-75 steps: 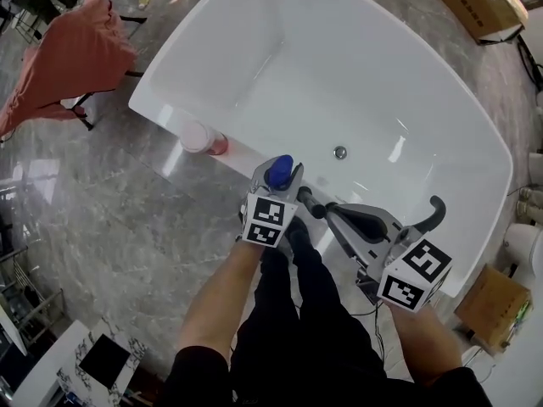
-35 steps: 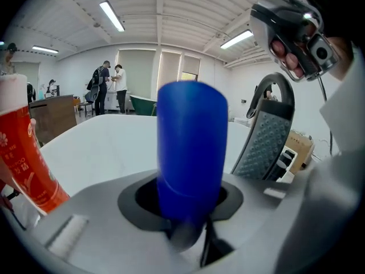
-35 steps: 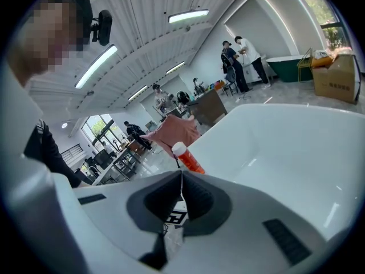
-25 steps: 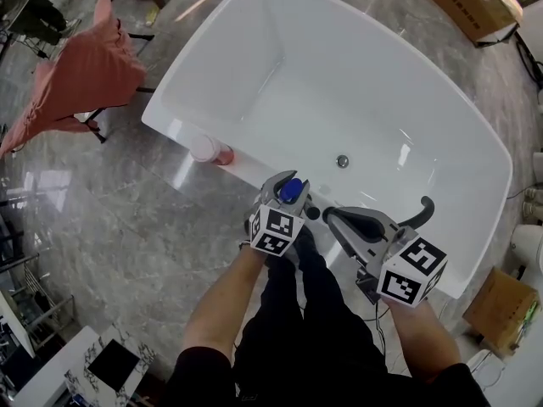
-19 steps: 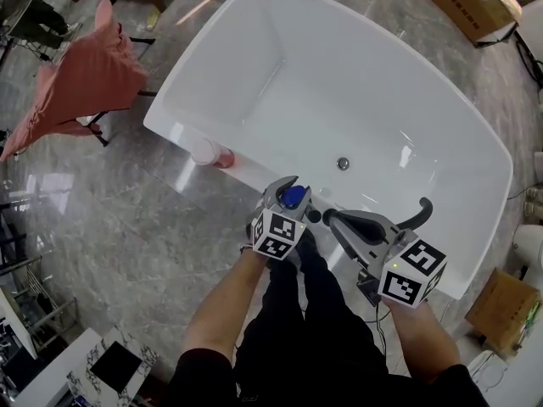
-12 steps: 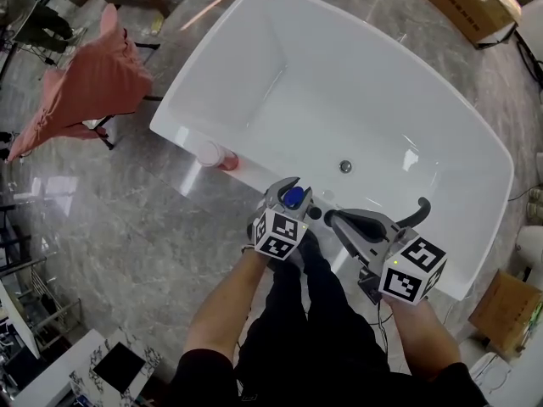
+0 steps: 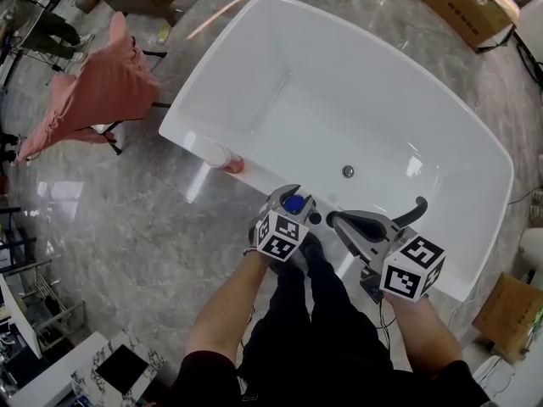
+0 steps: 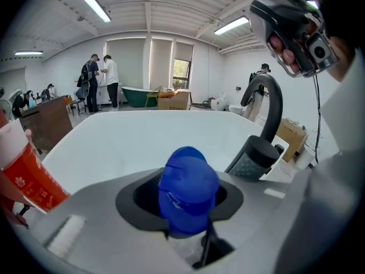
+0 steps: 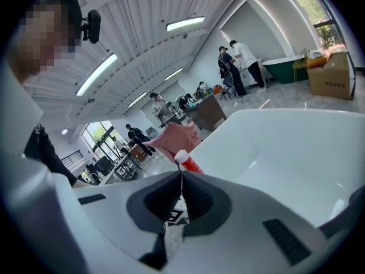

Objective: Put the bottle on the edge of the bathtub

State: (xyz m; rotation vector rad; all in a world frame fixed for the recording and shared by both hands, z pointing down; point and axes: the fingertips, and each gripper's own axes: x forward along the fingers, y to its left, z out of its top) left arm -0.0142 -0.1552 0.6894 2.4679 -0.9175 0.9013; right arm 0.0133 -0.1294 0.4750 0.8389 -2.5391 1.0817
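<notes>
Fingers of the left gripper [image 7: 293, 200] are clamped on the bottle [image 8: 188, 188], one dark pad on each side of it just below its blue cap. The bottle stands upright in that grip at the near rim of the bathtub [image 7: 382, 91], on the person's side of the drain [image 7: 348, 171]. No view shows whether its base touches the rim.

At the same near rim, to the right of the bottle, the right gripper [image 7: 335, 220] has its fingers pressed together with nothing between them. It points across the bathtub.

Further left along the near rim, close to the bathtub's left corner, a red bottle with a white cap [image 7: 227, 159] stands on the edge. A pink cloth [image 7: 97, 100] hangs over a stand on the floor left of the bathtub, and a cardboard box [image 7: 467, 2] lies beyond its far right end.
</notes>
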